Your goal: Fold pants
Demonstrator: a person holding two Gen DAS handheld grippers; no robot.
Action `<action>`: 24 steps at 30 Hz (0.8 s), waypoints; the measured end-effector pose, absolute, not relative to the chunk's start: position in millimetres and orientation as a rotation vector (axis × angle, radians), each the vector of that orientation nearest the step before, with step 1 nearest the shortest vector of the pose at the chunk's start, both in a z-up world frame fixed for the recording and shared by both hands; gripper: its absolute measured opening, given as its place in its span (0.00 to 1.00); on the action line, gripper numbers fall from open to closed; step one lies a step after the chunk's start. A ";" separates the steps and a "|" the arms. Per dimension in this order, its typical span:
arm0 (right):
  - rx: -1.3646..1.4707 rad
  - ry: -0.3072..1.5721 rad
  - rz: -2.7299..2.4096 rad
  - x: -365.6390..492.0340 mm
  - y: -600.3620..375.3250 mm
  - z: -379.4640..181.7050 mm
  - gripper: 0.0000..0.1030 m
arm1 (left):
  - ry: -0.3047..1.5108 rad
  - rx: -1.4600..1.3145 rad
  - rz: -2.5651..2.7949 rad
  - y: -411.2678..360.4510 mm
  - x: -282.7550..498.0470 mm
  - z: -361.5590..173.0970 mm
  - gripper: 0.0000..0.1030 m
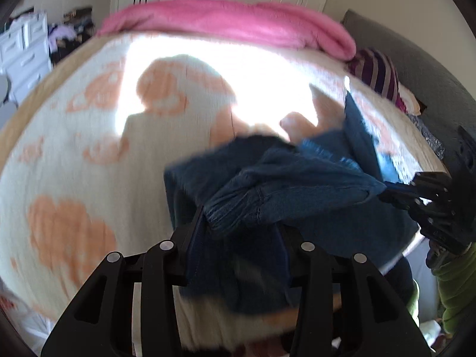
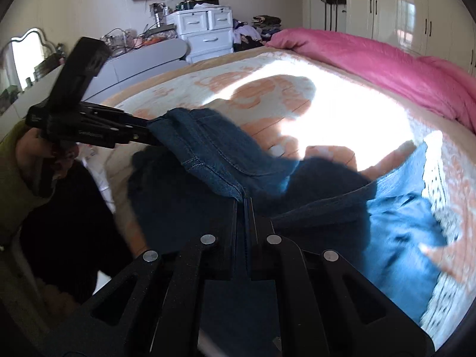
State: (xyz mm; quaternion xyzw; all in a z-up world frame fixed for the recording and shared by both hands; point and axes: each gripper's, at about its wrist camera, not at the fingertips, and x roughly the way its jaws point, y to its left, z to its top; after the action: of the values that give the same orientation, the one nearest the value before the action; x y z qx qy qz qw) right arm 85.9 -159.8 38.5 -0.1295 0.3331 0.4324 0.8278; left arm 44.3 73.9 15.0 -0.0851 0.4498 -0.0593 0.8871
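Blue denim pants point(image 1: 282, 178) hang between my two grippers above the bed point(image 1: 74, 154). My left gripper point(image 1: 238, 223) is shut on a bunched part of the denim near the waistband. In the right wrist view it point(image 2: 148, 132) pinches the top corner of the pants point(image 2: 214, 154) at the left. My right gripper point(image 2: 244, 200) is shut on a stitched denim edge. It also shows at the right edge of the left wrist view point(image 1: 389, 190), gripping the cloth. The lower legs trail onto the bed at the right point(image 2: 398, 238).
The bed has a cream and orange patterned cover point(image 2: 297, 68) with a bright sun patch. A pink duvet point(image 2: 372, 59) lies along the far side. A striped pillow point(image 1: 377, 71) sits by the grey headboard. White drawers point(image 2: 208, 32) stand beyond the bed.
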 end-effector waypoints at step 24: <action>-0.252 0.843 0.947 23.4 -139.7 -18.2 0.01 | 0.919 -0.019 -0.157 32.6 38.4 33.2 0.56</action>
State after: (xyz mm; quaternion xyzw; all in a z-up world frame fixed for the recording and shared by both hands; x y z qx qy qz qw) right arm 23.4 -139.7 -18.2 -0.1175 0.3929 0.4413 0.7982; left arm 38.4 32.6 33.2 -0.0093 0.4432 -0.0757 0.8932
